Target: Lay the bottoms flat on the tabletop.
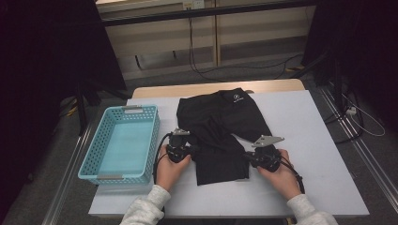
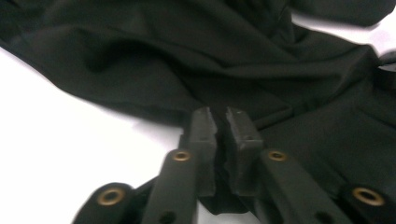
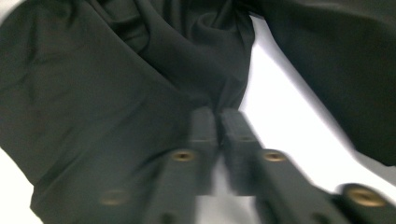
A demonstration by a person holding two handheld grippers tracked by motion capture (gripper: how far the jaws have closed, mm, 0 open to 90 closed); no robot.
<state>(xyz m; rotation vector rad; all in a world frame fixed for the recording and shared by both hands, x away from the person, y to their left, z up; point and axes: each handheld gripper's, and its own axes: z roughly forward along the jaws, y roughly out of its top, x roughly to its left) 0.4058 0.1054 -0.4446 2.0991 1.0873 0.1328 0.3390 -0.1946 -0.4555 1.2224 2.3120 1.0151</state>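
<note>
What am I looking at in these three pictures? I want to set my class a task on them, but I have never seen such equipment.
A person sits at a white table and holds a hand tool with two black jaws in each hand. The top picture comes from a fixed camera above the table. The other two come from small cameras riding on the tools, each looking along its own jaws.

On the table lie black shorts, rumpled, with a blue basket to their left.

The left gripper sits at the left edge of the shorts, jaws nearly together with dark cloth pinched between them. The right gripper sits at the right edge; its jaws are almost shut over the cloth, but that picture is too blurred to confirm a firm hold.
</note>
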